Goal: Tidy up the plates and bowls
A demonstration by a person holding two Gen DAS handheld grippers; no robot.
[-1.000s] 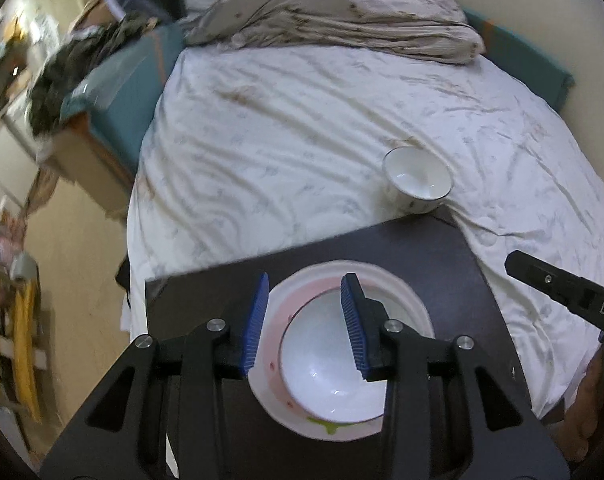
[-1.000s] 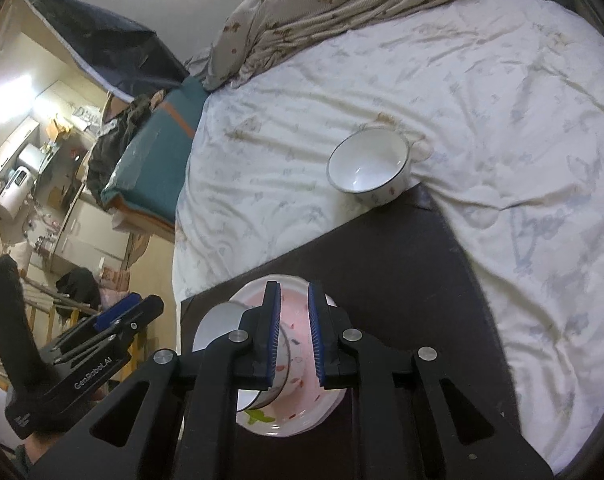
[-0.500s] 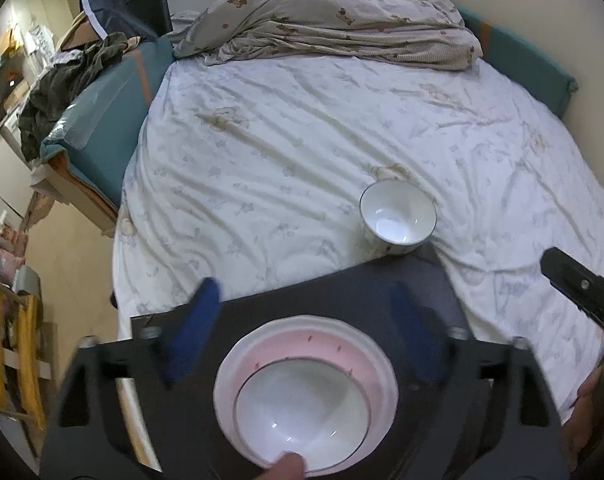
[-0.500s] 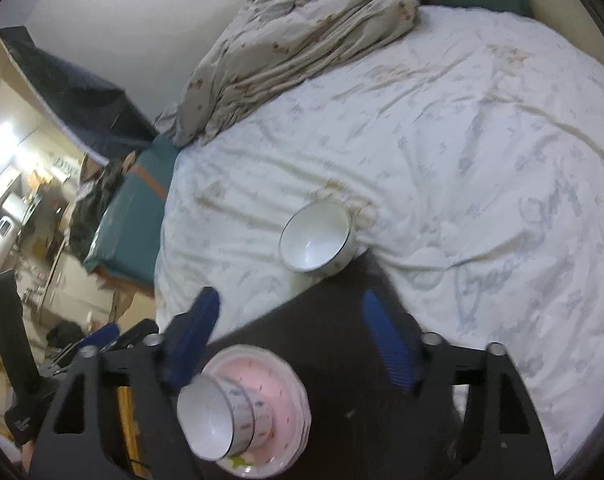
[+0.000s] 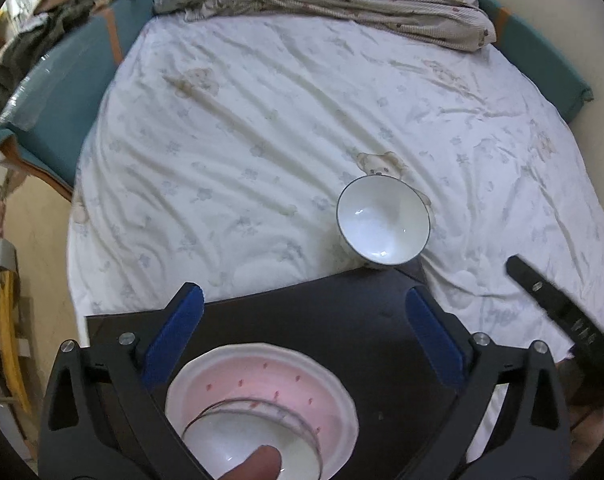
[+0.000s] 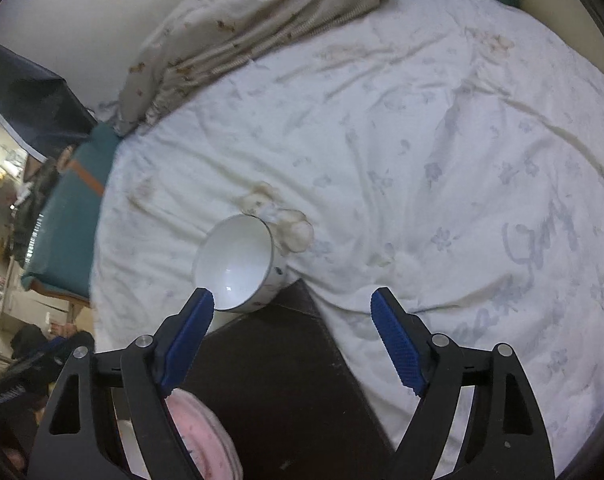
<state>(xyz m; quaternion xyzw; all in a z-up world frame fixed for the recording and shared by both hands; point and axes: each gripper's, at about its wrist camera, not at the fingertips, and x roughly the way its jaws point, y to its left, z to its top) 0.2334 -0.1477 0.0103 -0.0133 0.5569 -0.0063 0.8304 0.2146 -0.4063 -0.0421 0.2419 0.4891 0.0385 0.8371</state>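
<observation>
You have almost nothing legible here. On the white bed sheet (image 6: 441, 128), at the right of your right wrist view, there is pale blue cursive lettering (image 6: 541, 240) printed on the fabric, but the folds and blur keep it from being read as words. At the far left of that same view, the dark body of the other gripper (image 6: 10, 392) carries a light marking, too smeared to make out. In your left wrist view, the black bar (image 5: 549, 304) at the right edge shows small pale marks that are likewise unreadable. Neither bowl nor the plate shows any text.
</observation>
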